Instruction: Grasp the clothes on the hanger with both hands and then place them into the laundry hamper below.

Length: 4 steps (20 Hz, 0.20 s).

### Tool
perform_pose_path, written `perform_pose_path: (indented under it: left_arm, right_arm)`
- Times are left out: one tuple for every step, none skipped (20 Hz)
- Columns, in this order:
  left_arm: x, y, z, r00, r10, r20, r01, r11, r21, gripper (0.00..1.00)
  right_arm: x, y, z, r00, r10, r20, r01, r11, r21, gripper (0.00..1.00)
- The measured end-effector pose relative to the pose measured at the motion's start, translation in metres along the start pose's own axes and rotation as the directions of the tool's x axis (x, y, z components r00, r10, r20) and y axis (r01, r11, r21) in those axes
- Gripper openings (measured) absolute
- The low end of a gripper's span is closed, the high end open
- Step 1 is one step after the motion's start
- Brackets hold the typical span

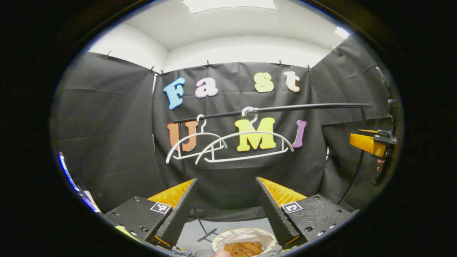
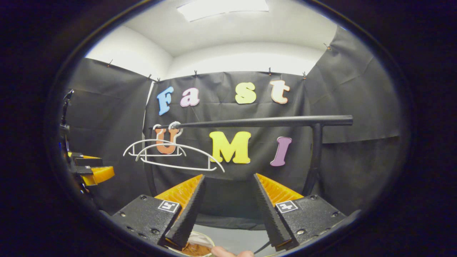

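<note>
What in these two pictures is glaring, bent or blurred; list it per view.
Left gripper view: ceiling light blown out white, rail bowed by the fisheye, hangers sharp. Right gripper view: ceiling light glares too, rail nearly straight, hamper soft at the bottom edge.

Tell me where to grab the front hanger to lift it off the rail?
On the front hanger, probably grip the thin, level bottom bar, straight from the front, fingers above and below; the hook stays free to lift off the rail.
</note>
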<state>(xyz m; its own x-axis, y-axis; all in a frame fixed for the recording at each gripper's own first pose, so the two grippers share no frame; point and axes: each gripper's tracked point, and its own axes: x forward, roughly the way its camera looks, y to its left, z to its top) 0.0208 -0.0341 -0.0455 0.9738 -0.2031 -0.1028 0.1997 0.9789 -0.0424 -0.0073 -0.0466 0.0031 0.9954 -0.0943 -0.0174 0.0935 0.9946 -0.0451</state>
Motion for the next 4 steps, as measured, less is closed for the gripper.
perform_pose_path:
  left_arm:
    - [-0.005,-0.001,0.003,1.000,0.006,0.018,-0.006,1.000,0.002,0.97]
    - [-0.008,0.000,0.007,0.999,0.014,0.037,-0.014,1.000,0.008,0.98]
    - [-0.012,0.003,0.009,0.998,0.025,0.051,-0.026,1.000,0.014,0.99]
    - [-0.017,0.004,0.013,0.997,0.037,0.064,-0.038,0.999,0.017,1.00]
  right_arm:
    - [-0.002,-0.001,0.001,1.000,0.004,0.007,-0.004,1.000,-0.002,0.84]
    - [-0.005,0.000,-0.002,1.000,0.012,0.010,-0.012,1.000,-0.004,0.84]
    - [-0.009,0.001,-0.005,1.000,0.021,0.009,-0.021,1.000,-0.006,0.84]
    - [-0.011,0.001,-0.008,1.000,0.030,0.007,-0.030,1.000,-0.008,0.84]
